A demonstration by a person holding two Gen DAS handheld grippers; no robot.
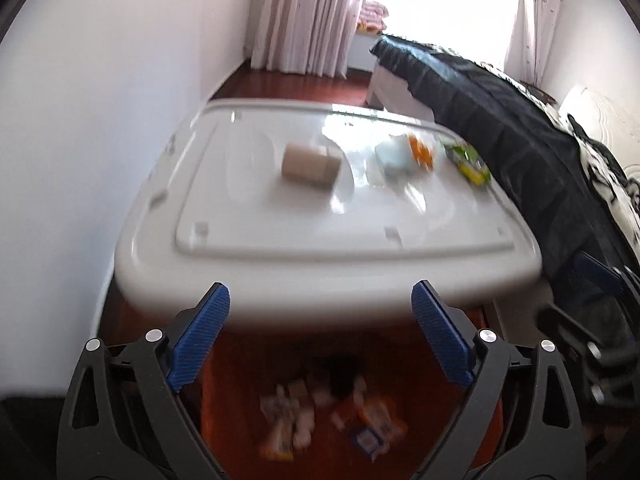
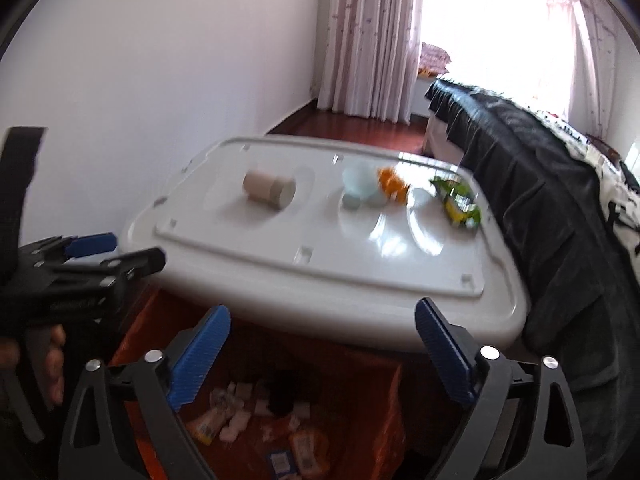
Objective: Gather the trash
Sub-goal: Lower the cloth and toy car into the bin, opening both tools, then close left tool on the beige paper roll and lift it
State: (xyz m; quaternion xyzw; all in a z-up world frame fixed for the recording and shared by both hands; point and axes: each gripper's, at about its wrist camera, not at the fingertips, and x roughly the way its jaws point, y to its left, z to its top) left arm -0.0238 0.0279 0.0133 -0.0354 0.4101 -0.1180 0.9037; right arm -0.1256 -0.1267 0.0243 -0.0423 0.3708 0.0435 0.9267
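Trash wrappers (image 2: 256, 420) lie in the orange bag (image 2: 360, 380) just under our two claws. We hold the left claw (image 1: 320, 336) spread wide with nothing between its blue pads, and the right claw (image 2: 322, 354) likewise gapes empty. Beyond sits the white surface (image 2: 280, 280), a plastic lid. On it we see a beige cardboard roll (image 2: 270, 190) on its side, then a pale blue crumpled piece (image 2: 360, 188) touching an orange scrap (image 2: 392, 184), and a green-yellow wrapper (image 2: 458, 202) near the dark-covered bed (image 2: 540, 152).
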